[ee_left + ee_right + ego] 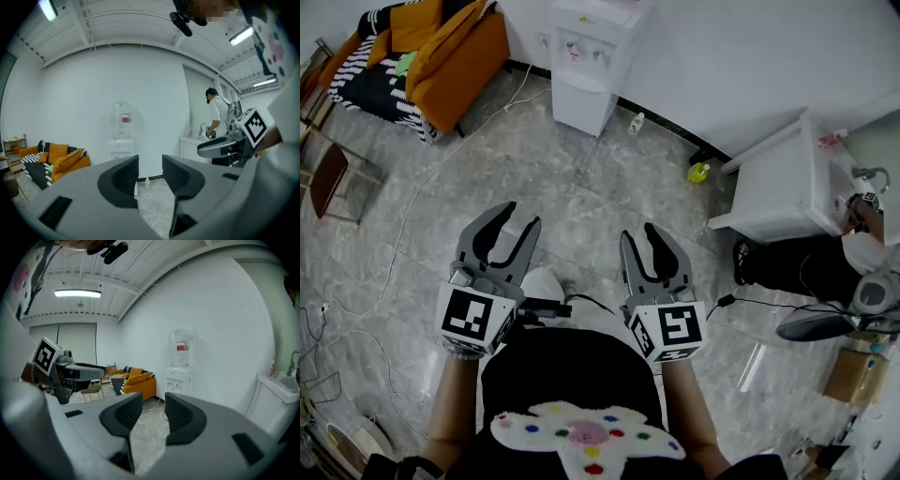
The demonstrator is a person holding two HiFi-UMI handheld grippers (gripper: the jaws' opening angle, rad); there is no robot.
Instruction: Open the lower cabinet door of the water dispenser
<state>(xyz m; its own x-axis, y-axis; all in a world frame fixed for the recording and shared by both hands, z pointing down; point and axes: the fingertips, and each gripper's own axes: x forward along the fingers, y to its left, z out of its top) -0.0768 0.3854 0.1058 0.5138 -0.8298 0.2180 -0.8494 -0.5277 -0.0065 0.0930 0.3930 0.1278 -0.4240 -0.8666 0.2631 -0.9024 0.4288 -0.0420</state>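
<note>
dispenser: one water dispenser (584, 66), upright at the far wall, its front toward you | tools: two, near you, well apart from it | left gripper (521, 216) and right gripper (639, 232) both released, nothing between

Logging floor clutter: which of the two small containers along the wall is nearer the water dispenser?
The white bottle, just right of the water dispenser; the yellow-green container sits further off, by the white sink cabinet.

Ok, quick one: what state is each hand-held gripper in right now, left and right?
Left grey hand-held gripper: open, nothing between its jaws.
Right grey hand-held gripper: open, nothing between its jaws.
</note>
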